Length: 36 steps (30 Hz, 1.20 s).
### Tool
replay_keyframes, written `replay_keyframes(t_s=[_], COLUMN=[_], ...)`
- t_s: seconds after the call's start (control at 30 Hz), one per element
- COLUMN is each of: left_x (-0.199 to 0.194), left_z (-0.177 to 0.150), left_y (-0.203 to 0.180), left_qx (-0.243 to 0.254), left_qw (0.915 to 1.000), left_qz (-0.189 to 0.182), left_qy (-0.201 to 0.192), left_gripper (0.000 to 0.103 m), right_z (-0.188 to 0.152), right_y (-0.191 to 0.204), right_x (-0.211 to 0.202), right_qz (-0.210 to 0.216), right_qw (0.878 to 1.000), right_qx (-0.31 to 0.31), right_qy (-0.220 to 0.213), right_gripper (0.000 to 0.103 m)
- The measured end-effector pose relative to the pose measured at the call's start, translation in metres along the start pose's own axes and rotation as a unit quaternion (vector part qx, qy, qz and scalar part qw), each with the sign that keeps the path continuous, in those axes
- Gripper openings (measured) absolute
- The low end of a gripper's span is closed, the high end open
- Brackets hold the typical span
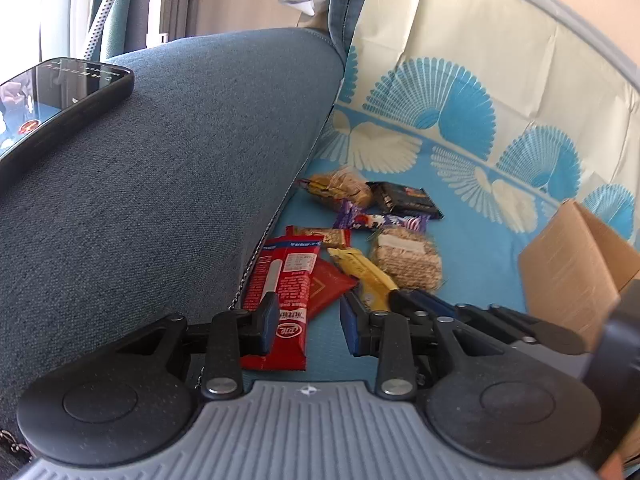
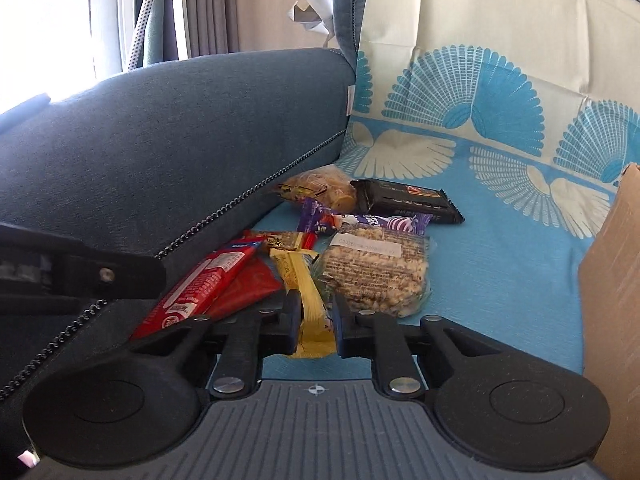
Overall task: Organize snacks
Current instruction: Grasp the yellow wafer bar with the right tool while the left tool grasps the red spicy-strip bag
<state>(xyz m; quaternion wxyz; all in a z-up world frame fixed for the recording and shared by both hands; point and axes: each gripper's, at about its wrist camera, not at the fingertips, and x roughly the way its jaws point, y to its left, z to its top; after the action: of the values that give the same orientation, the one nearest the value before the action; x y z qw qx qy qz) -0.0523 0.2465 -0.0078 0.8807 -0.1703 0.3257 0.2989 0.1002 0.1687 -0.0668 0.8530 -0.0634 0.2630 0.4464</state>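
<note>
Several snack packets lie on a blue patterned cloth (image 1: 480,248) beside a sofa arm. My left gripper (image 1: 310,326) is open, its fingers either side of the near end of a long red packet (image 1: 284,292). My right gripper (image 2: 316,322) has its fingers close on both sides of a yellow packet (image 2: 308,292), seemingly gripping its near end; it also shows in the left wrist view (image 1: 400,304) on that yellow packet (image 1: 360,270). A clear bag of nut brittle (image 2: 376,272), a purple packet (image 2: 360,222) and a black packet (image 2: 404,200) lie behind.
A blue-grey sofa arm (image 1: 160,200) rises at the left with a phone (image 1: 52,100) on it. A cardboard box (image 1: 576,264) stands at the right on the cloth, and it shows in the right wrist view (image 2: 616,300). A patterned backrest is behind.
</note>
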Motion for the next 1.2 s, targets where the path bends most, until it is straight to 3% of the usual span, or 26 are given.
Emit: replay_keyframes(t_s=[0.23,0.33,0.37,0.47,0.6,0.67,0.7,0.83,0.93,1.1,1.2], left_x=[0.028,0.044,0.049,0.062,0.068,0.063,0.059,0.035,0.016,0.000,-0.003], left_z=[0.001,0.000,-0.001,-0.003,-0.005,-0.005,-0.005,-0.005,-0.006,-0.013,-0.016], left_y=[-0.015,-0.022,-0.025,-0.029,-0.027,-0.024,-0.022,-0.010,0.003,0.032,0.032], left_qx=[0.034,0.057,0.064,0.079,0.080,0.075,0.071,0.043,0.014,-0.046,-0.046], left_qw=[0.9960,0.9916,0.9900,0.9846,0.9811,0.9826,0.9840,0.9917,0.9958,0.9881,0.9872], left_qz=[0.058,0.077,0.083,0.105,0.128,0.126,0.122,0.074,0.007,-0.093,-0.091], left_qy=[0.059,0.087,0.095,0.116,0.121,0.114,0.110,0.095,0.091,0.114,0.122], left_gripper=[0.039,0.047,0.049,0.048,0.027,0.022,0.015,0.009,0.005,0.004,0.005], right_z=[-0.006,-0.011,-0.014,-0.023,-0.033,-0.036,-0.038,-0.036,-0.034,-0.027,-0.026], right_y=[0.001,-0.001,-0.003,-0.007,-0.004,-0.003,-0.002,0.000,0.003,0.002,-0.001], right_x=[-0.026,-0.039,-0.043,-0.058,-0.077,-0.086,-0.090,-0.098,-0.094,-0.073,-0.059], right_qz=[-0.034,-0.053,-0.059,-0.068,-0.070,-0.067,-0.065,-0.064,-0.069,-0.079,-0.076], right_qw=[0.999,0.998,0.998,0.996,0.995,0.996,0.996,0.997,0.997,0.997,0.997], right_qx=[-0.020,-0.017,-0.012,0.010,0.009,0.010,0.012,0.014,0.002,-0.009,-0.009], right_qy=[0.007,0.020,0.027,0.052,0.066,0.064,0.061,0.043,0.027,0.022,0.029], right_gripper=[0.010,0.008,0.000,0.000,0.000,0.000,0.000,0.003,0.019,0.038,0.047])
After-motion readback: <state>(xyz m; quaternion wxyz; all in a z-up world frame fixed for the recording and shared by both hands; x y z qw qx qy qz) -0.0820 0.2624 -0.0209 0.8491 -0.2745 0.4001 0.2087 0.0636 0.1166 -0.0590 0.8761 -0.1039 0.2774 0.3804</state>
